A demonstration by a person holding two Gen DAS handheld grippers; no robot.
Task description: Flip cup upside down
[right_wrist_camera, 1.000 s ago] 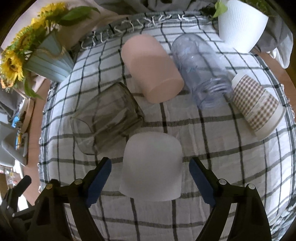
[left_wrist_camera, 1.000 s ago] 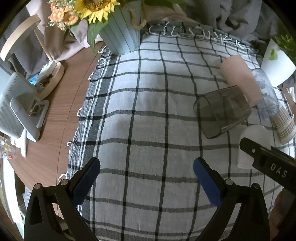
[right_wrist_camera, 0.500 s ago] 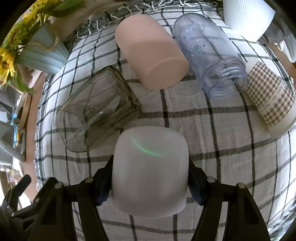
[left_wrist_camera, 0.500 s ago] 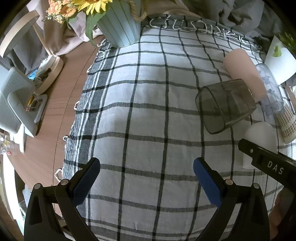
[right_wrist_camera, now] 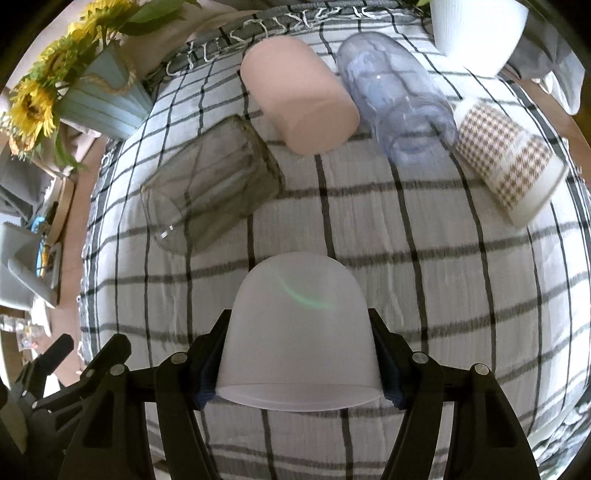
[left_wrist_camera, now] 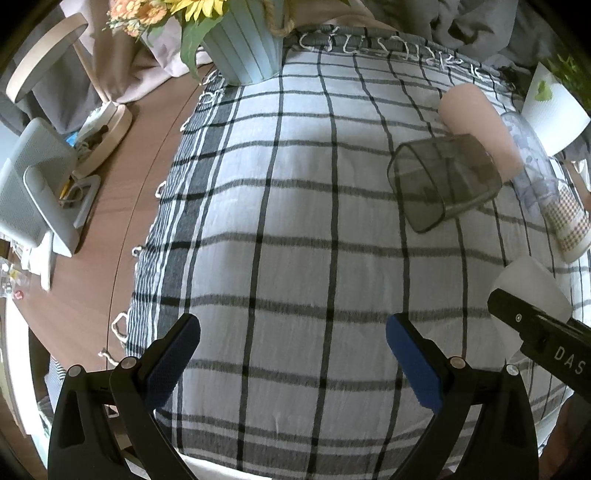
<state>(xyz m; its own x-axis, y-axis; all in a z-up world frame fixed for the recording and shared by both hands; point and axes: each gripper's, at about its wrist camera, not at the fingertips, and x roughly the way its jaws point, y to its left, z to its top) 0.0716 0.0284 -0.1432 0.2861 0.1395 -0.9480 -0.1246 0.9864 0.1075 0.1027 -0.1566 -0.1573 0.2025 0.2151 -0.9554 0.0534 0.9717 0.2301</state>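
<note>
My right gripper (right_wrist_camera: 299, 369) is shut on a frosted white cup (right_wrist_camera: 299, 328), its pads pressed on both sides near the rim. The cup's closed end points away from me and its rim faces me, lifted above the checked cloth (right_wrist_camera: 424, 280). In the left wrist view the same cup (left_wrist_camera: 528, 284) shows at the far right behind the right gripper's black finger. My left gripper (left_wrist_camera: 293, 354) is open and empty, low over the cloth (left_wrist_camera: 295, 221) near its front edge.
Lying on their sides on the cloth: a smoky glass tumbler (right_wrist_camera: 210, 188), a pink cup (right_wrist_camera: 299, 99), a clear bluish bottle (right_wrist_camera: 399, 107) and a houndstooth paper cup (right_wrist_camera: 513, 162). A sunflower pot (right_wrist_camera: 99, 99) stands back left, a white planter (right_wrist_camera: 476, 29) back right. Desk items (left_wrist_camera: 44, 192) lie left.
My right gripper closed on the frosted cup and lifted it back toward me, away from the other cups. My left gripper stayed open and drew back slightly.
</note>
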